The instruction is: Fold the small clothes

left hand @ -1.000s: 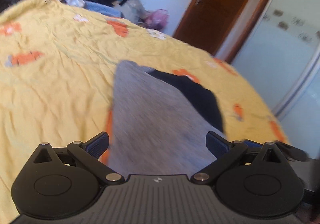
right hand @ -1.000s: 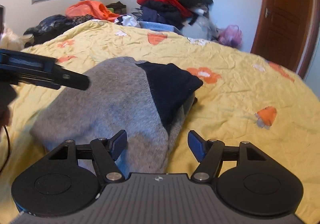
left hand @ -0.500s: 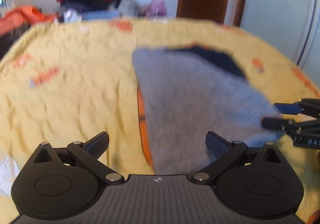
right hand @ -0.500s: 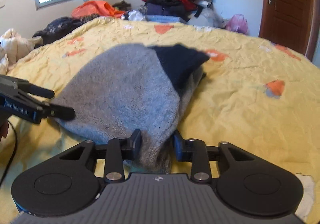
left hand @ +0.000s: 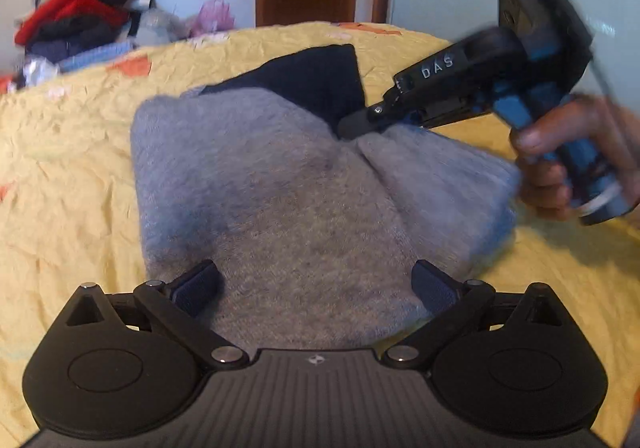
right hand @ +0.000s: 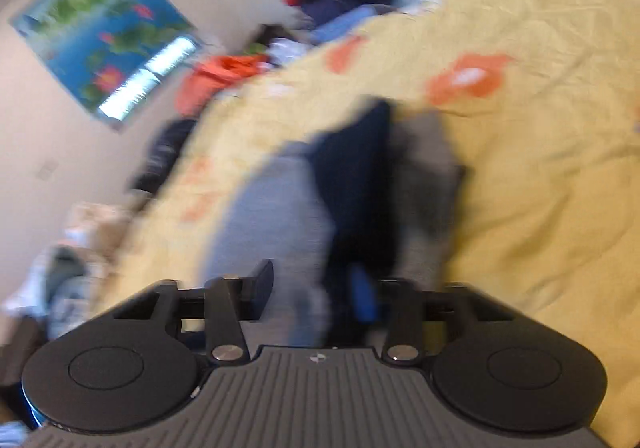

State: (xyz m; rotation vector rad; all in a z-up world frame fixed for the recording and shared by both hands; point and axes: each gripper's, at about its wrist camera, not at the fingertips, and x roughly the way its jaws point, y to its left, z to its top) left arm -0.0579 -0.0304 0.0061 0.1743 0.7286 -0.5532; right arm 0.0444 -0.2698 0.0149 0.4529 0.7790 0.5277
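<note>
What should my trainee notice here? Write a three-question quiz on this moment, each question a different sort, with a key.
1. True or false: the left tool is open, gripping nothing.
2. The grey garment lies on: A) a yellow bedspread; B) a wooden floor; C) a white table.
3. Fill in: the right tool pinches the garment close to its ___-coloured part.

Key: 1 true; 2 A; 3 navy.

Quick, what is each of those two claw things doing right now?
Left gripper: open, holding nothing, its fingers either side of the grey garment.
Right gripper: closed on a fold of the grey garment.
</note>
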